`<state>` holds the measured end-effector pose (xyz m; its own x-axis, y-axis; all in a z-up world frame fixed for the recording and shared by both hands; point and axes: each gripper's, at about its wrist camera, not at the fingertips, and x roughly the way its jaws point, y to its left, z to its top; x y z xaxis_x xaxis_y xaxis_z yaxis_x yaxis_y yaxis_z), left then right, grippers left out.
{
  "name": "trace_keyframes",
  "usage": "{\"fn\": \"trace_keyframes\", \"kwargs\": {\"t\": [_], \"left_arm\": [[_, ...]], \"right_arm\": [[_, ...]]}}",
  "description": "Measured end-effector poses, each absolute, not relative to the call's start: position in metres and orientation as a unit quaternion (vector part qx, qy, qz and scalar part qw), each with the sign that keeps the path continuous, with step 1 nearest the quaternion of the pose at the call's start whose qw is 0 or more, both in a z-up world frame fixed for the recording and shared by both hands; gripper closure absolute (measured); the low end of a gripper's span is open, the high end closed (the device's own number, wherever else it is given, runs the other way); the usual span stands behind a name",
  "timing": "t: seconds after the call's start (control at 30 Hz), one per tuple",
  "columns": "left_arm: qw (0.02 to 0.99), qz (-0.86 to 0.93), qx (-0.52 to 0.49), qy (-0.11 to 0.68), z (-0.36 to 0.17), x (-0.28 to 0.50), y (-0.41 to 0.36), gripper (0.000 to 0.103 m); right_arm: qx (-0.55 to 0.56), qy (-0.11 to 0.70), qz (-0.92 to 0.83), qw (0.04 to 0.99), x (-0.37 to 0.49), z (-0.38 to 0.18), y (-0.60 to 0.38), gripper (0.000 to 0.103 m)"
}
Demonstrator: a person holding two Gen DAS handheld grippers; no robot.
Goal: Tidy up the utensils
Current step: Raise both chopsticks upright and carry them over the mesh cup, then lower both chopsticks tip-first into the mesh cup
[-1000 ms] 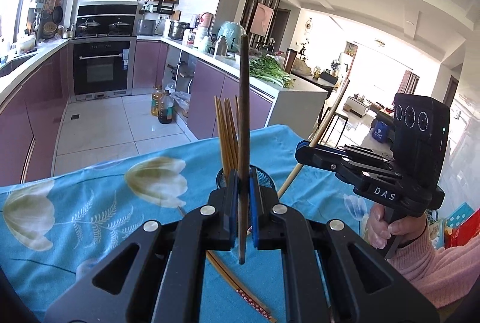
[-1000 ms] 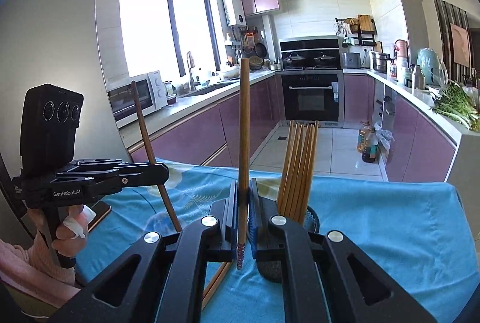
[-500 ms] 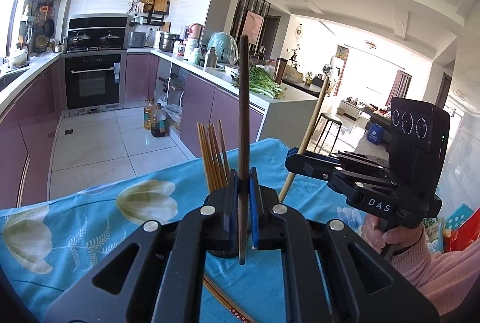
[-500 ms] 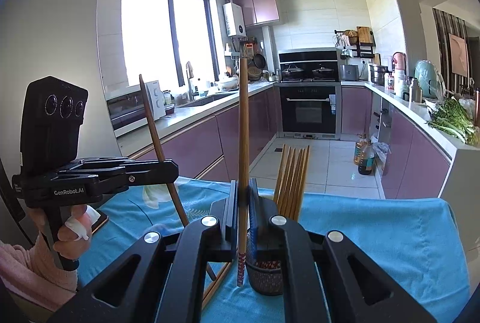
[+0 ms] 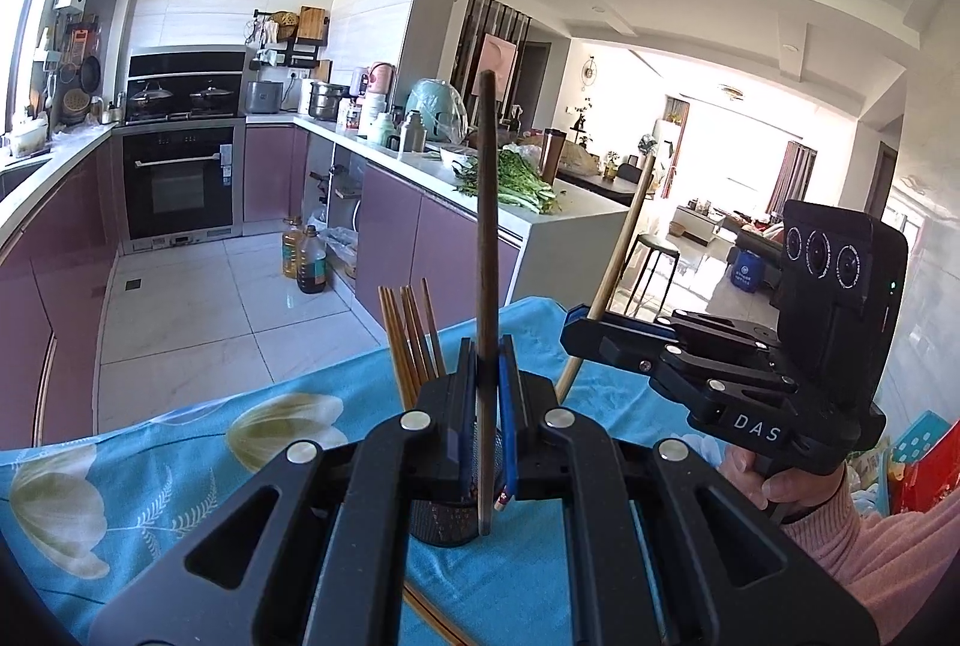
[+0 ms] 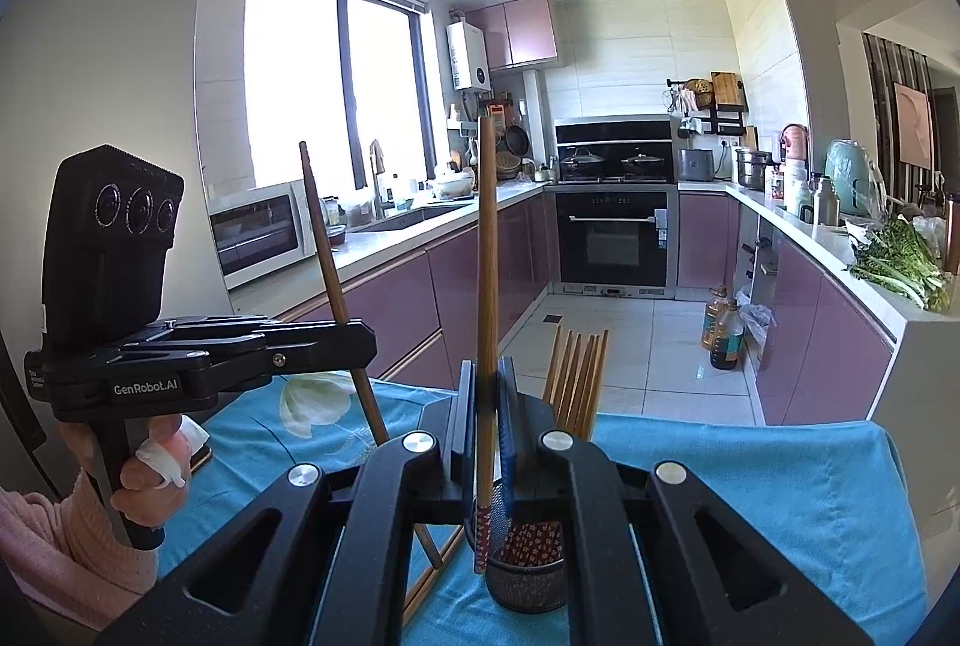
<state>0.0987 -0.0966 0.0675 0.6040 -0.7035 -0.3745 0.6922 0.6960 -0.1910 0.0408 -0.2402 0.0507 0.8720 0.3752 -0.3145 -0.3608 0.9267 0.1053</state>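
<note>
Each fisheye camera sat close behind its own gripper's fingers, looking forward over the blue tablecloth [image 5: 180, 472] toward the kitchen. Both views shared the mesh holder [image 6: 528, 568] and the oven [image 5: 180, 184].

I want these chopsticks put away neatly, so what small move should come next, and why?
Probably lower the right gripper so its chopstick drops into the mesh holder. The patterned tip hangs at the holder's rim, beside the chopsticks already standing inside. The left gripper holds a dark chopstick too.

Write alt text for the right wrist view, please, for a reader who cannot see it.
The right gripper clamps one upright chopstick above a mesh holder of chopsticks on a blue tablecloth; the left gripper holds another.
</note>
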Motion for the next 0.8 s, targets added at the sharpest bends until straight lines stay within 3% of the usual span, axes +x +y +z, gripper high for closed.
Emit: {"fn": "trace_keyframes", "kwargs": {"t": [0.8], "left_arm": [[0.904, -0.373, -0.001, 0.210, 0.068, 0.104, -0.128, 0.095]], "right_arm": [[0.027, 0.172, 0.174, 0.969, 0.055, 0.045, -0.232, 0.097]]}}
